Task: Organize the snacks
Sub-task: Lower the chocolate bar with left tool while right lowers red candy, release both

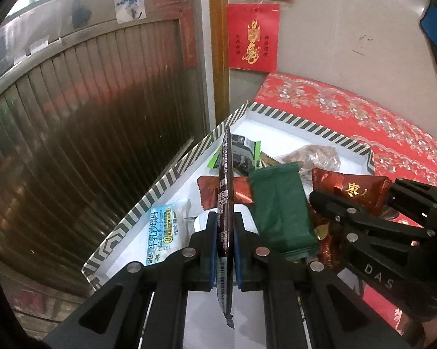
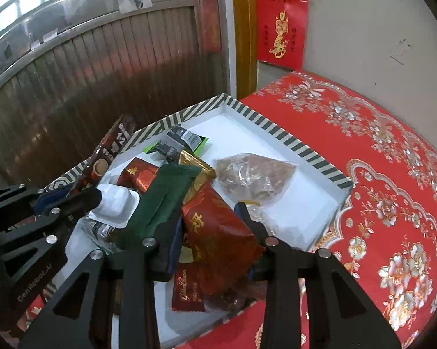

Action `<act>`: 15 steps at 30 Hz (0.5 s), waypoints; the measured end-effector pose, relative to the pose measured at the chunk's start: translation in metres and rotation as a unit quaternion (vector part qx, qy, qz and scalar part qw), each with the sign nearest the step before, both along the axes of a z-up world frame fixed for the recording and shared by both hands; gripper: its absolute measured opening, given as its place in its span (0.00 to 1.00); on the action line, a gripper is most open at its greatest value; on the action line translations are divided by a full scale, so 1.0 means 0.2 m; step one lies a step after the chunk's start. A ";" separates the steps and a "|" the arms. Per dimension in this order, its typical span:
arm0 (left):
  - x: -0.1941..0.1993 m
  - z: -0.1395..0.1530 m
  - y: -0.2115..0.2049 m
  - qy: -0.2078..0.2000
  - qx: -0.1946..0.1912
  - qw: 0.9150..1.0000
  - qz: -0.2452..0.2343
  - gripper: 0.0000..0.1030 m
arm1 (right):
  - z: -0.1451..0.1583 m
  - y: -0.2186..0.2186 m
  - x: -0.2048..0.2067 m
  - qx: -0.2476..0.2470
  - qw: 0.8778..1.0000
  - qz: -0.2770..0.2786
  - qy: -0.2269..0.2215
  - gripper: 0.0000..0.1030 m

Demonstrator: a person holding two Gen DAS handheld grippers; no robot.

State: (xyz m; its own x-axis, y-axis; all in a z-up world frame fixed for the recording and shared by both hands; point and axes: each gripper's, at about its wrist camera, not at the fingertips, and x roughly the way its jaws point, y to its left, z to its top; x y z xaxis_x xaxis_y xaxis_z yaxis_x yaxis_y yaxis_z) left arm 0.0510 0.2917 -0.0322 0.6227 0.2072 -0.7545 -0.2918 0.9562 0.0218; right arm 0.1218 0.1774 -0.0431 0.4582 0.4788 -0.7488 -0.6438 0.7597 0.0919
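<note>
The left hand-held gripper (image 1: 224, 226) is clenched on a dark brown coffee sachet (image 1: 225, 180), seen edge-on in the left wrist view, so its print is nearly unreadable there; its lower end is cut off behind the fingers. The right hand-held gripper (image 2: 211, 224) grasps a red date-snack packet (image 2: 218, 232) above the striped-rim box (image 2: 305, 151), which sits on a red floral cloth (image 2: 393, 203). In the box lie a green packet (image 2: 163, 200), a white cup (image 2: 116, 203), a clear bag of brownish pieces (image 2: 253, 174) whose contents are hard to make out, and other wrappers partly buried beneath.
</note>
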 end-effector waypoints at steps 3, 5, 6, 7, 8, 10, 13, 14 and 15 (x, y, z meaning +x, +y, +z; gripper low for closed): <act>0.00 -0.02 0.01 0.001 0.000 1.000 0.006 0.09 | -0.01 0.02 -0.01 0.000 1.000 0.004 0.001 0.32; 0.00 -0.03 0.00 0.000 0.001 1.000 0.009 0.09 | -0.02 0.03 -0.02 -0.001 1.000 0.004 -0.002 0.32; -0.01 -0.03 0.00 -0.002 0.005 1.000 0.012 0.09 | -0.02 0.03 -0.02 0.002 1.000 0.004 -0.001 0.32; -0.01 -0.03 -0.01 -0.002 0.006 1.000 0.013 0.09 | -0.02 0.03 -0.02 0.006 1.000 0.005 0.000 0.32; -0.01 -0.03 -0.01 -0.003 0.005 1.000 0.014 0.09 | -0.02 0.02 -0.03 0.010 1.000 0.006 -0.001 0.32; -0.02 -0.03 -0.01 -0.007 0.010 1.000 0.020 0.13 | -0.02 0.01 -0.03 0.019 1.000 0.011 0.001 0.35; -0.03 -0.03 -0.01 -0.010 0.019 0.999 0.026 0.13 | -0.01 -0.02 -0.03 0.053 0.998 0.024 0.018 0.48; -0.03 -0.03 -0.01 -0.011 0.019 0.999 0.027 0.13 | 0.00 -0.02 -0.03 0.057 0.998 0.024 0.020 0.49; -0.04 -0.03 -0.01 -0.012 0.018 0.999 0.031 0.20 | 0.00 -0.03 -0.04 0.058 0.998 0.024 0.020 0.50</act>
